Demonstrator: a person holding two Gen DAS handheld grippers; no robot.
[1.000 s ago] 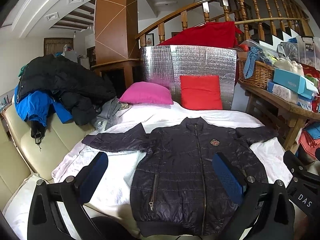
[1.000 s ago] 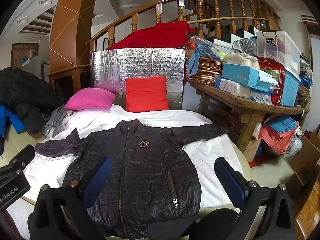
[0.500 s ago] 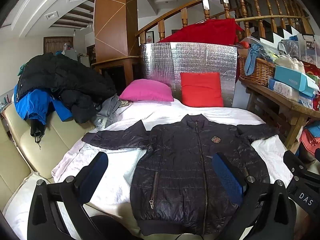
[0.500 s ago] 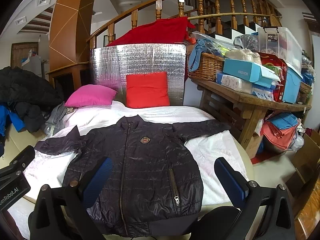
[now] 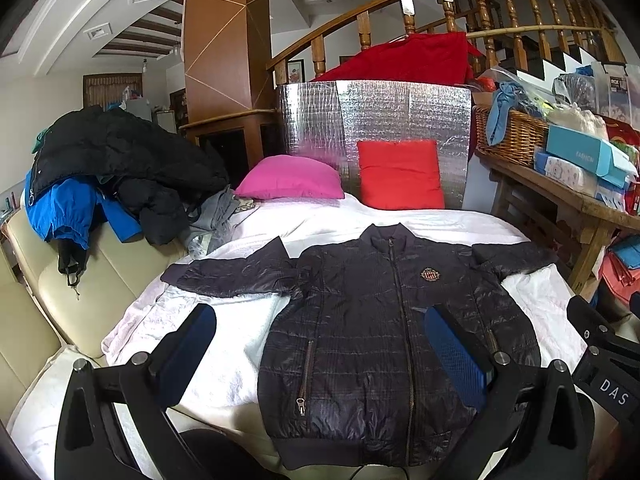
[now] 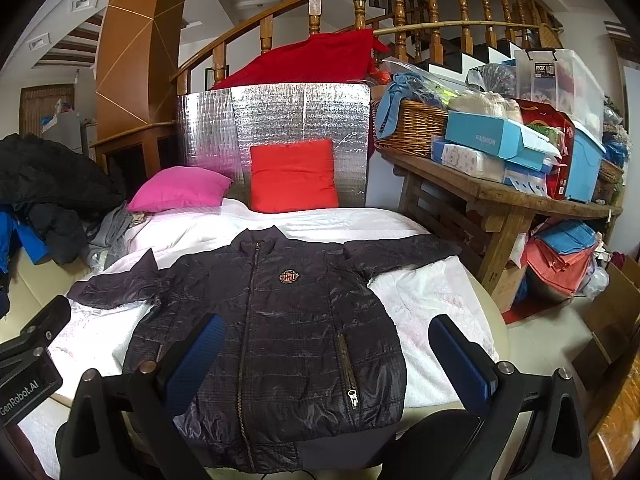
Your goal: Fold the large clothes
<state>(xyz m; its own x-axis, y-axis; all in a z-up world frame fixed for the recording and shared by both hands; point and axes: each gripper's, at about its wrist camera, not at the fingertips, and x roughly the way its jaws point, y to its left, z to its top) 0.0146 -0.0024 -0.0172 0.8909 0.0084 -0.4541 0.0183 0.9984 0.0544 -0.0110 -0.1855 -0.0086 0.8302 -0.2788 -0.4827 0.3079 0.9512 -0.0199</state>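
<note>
A dark quilted jacket (image 5: 384, 328) lies flat and zipped on a white cloth (image 5: 224, 352), front up, both sleeves spread sideways. It also shows in the right wrist view (image 6: 280, 328). My left gripper (image 5: 320, 344) is open and empty, held above the jacket's lower left side. My right gripper (image 6: 326, 352) is open and empty, held above the jacket's lower right side. Neither gripper touches the jacket.
A pink pillow (image 5: 292, 178) and a red pillow (image 5: 400, 180) lean on a silver panel (image 5: 376, 120) behind. A pile of dark and blue coats (image 5: 104, 168) sits on the cream sofa (image 5: 52, 292) at left. A cluttered wooden table (image 6: 500, 196) stands at right.
Both views have shifted slightly, so the jacket sits a little lower and nearer in frame. The jacket itself has not moved and both grippers stay open.
</note>
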